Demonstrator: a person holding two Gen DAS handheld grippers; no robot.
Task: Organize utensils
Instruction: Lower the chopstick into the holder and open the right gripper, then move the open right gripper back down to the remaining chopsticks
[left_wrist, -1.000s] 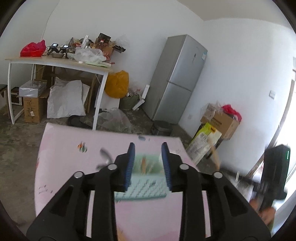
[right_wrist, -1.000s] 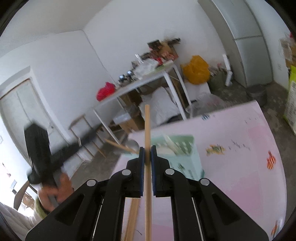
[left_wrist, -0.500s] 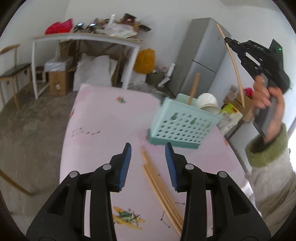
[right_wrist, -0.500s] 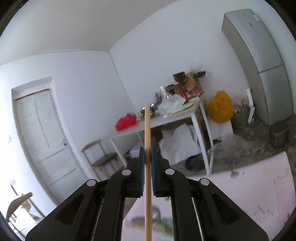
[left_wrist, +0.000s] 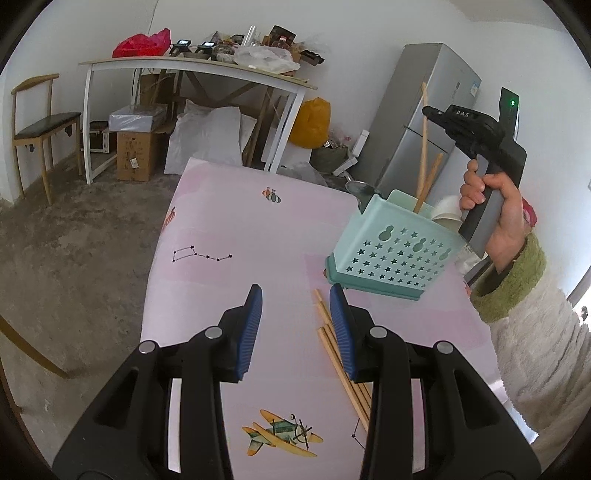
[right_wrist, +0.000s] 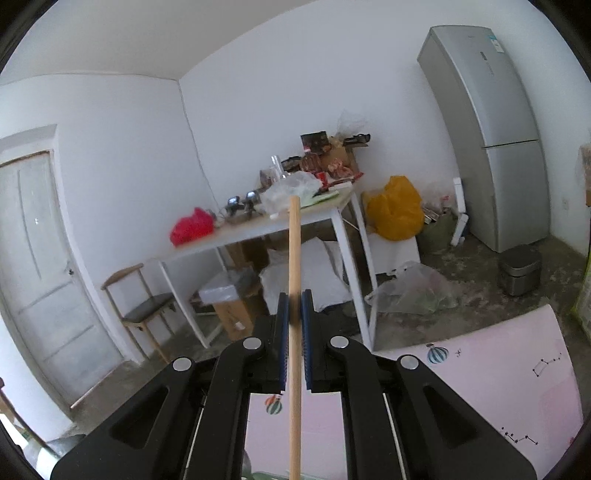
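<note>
My left gripper (left_wrist: 295, 325) hovers low over the pink table (left_wrist: 229, 236), open, with nothing between its blue pads. Several loose wooden chopsticks (left_wrist: 327, 338) lie on the table just right of it, partly hidden under its right finger. A teal basket (left_wrist: 391, 254) with star holes stands farther right; a wooden stick (left_wrist: 428, 181), a white cup (left_wrist: 448, 216) and a metal spoon (left_wrist: 360, 189) rest in it. Above the basket a hand (left_wrist: 496, 206) holds my right gripper (left_wrist: 430, 112), shut on one upright chopstick (right_wrist: 294, 258).
Beyond the pink table's far edge is bare concrete floor. A white side table (left_wrist: 192, 68) piled with bags and clutter stands at the back, with boxes and sacks under it. A wooden chair (left_wrist: 40, 125) is at left, a grey fridge (left_wrist: 417, 122) at right.
The left gripper pulled back from the basket and sank toward the loose chopsticks. The right gripper lifted its chopstick off the table to above the basket, its view swinging up toward the room.
</note>
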